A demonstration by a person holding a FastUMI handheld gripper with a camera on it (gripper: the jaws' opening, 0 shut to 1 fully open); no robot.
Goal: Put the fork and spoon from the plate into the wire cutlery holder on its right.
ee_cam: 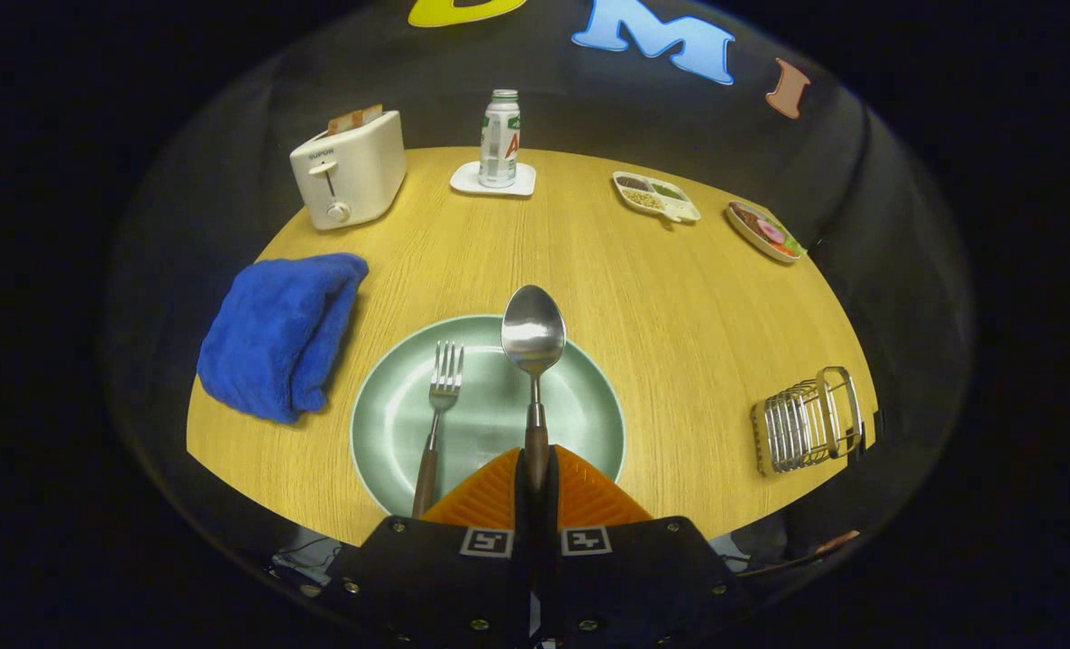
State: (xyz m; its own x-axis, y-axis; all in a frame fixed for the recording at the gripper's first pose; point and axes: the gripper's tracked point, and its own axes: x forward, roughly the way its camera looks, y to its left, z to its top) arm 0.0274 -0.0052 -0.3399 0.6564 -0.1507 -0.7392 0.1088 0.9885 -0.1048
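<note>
My gripper is shut on the wooden handle of the spoon. The spoon sticks straight out ahead of the fingers, its shiny bowl over the far rim of the pale green plate. It looks lifted a little above the plate. The fork lies on the plate just left of the fingers, tines pointing away, its wooden handle reaching past the near rim. The wire cutlery holder stands on the wooden table to the right of the plate, near the table's edge.
A folded blue towel lies left of the plate. At the back stand a white toaster, a bottle on a white coaster, and two small food dishes. Bare wooden tabletop lies between plate and holder.
</note>
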